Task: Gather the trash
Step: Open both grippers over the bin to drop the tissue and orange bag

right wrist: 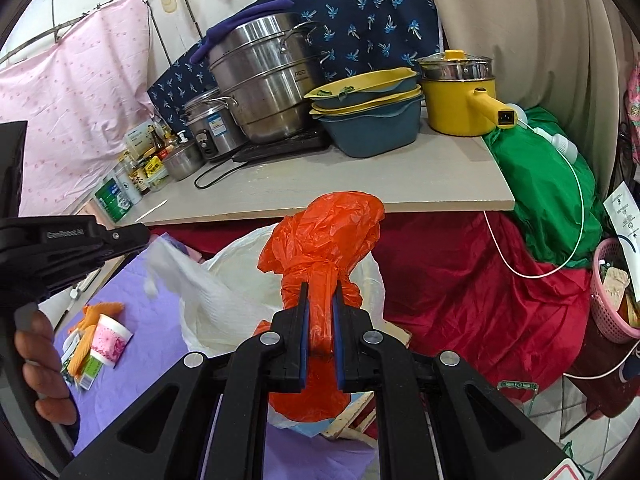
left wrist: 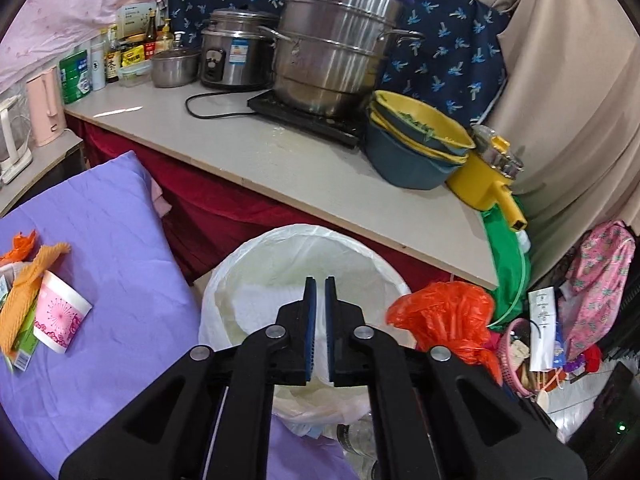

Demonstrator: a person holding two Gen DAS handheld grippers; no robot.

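My right gripper (right wrist: 320, 292) is shut on the knotted neck of an orange plastic bag (right wrist: 324, 236) and holds it over the right rim of a bin lined with a white bag (right wrist: 236, 276). The orange bag also shows in the left wrist view (left wrist: 444, 316). My left gripper (left wrist: 320, 280) is shut on the near edge of the white liner (left wrist: 280, 264), above the bin's mouth; in the right wrist view the left gripper (right wrist: 136, 236) holds that liner edge up. More trash lies on the purple cloth (left wrist: 112, 248): a pink-patterned paper cup (left wrist: 60, 316) and orange wrappers (left wrist: 24, 276).
A grey counter (left wrist: 304, 168) behind the bin carries a steel steamer pot (left wrist: 336, 48), rice cooker (left wrist: 232, 52), stacked basins (left wrist: 416, 144) and a yellow pot (left wrist: 484, 180). A pink basket (right wrist: 612, 296) and green bag (right wrist: 540, 184) stand at the right.
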